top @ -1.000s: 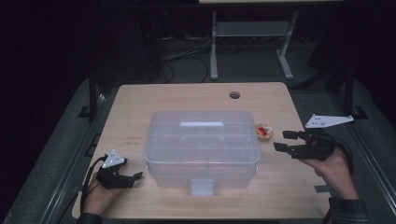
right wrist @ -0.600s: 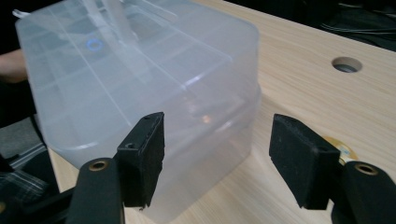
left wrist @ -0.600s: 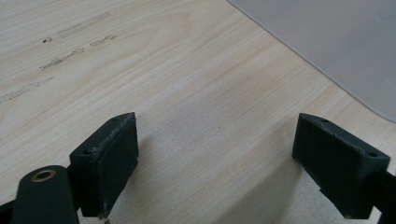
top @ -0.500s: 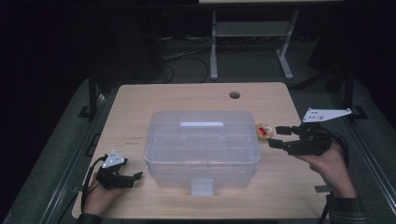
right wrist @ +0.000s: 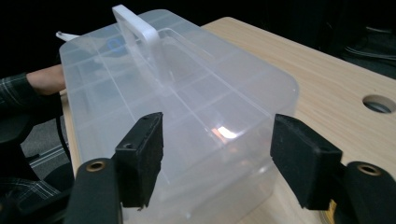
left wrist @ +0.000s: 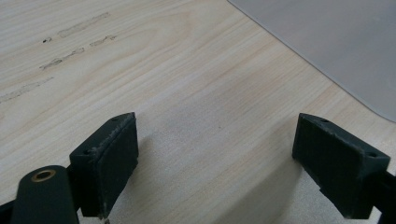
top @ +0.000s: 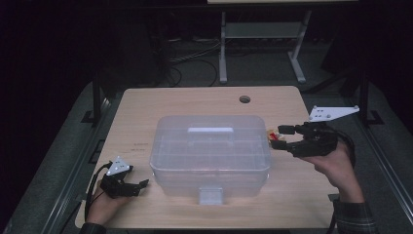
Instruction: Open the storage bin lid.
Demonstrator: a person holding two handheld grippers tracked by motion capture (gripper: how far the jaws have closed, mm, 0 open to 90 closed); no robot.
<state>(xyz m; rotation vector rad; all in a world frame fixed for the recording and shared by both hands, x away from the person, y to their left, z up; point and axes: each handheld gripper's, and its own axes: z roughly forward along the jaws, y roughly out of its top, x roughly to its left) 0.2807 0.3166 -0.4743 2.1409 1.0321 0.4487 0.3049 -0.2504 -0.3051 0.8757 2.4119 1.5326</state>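
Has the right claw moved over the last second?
Yes. In the high view the right claw has shifted left toward the clear plastic box, so its tips now sit by the box's right wall, over the small red item.

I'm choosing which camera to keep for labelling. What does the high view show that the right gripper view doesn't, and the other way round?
High view alone: the left gripper low at the table's near left, the right gripper seen from outside beside the box, a small red thing at the box's right end, and the latch on the near side.

Right gripper view alone: its open jaws close up, framing the box's end wall.

Both: the box, its white handle, the table and its hole.
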